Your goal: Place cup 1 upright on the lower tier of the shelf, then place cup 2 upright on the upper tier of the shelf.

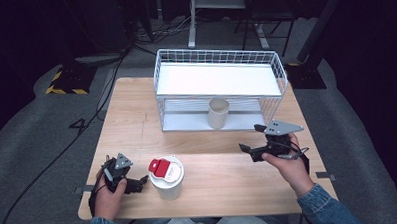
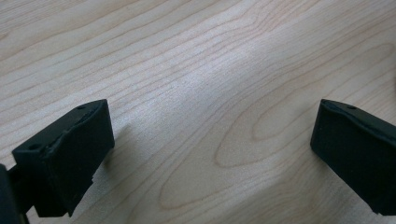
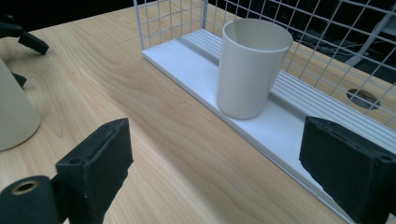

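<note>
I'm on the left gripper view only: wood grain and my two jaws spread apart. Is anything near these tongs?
Observer: Yes. A white cup with a red-and-white lid stands just right of the left tongs, apart from them.
Operator: And the other hand?
Observer: The right tongs are open and hold nothing, over the table's right side.
Operator: What are they facing?
Observer: A lidless cream cup, upright on the lower shelf of a white wire rack.
</note>
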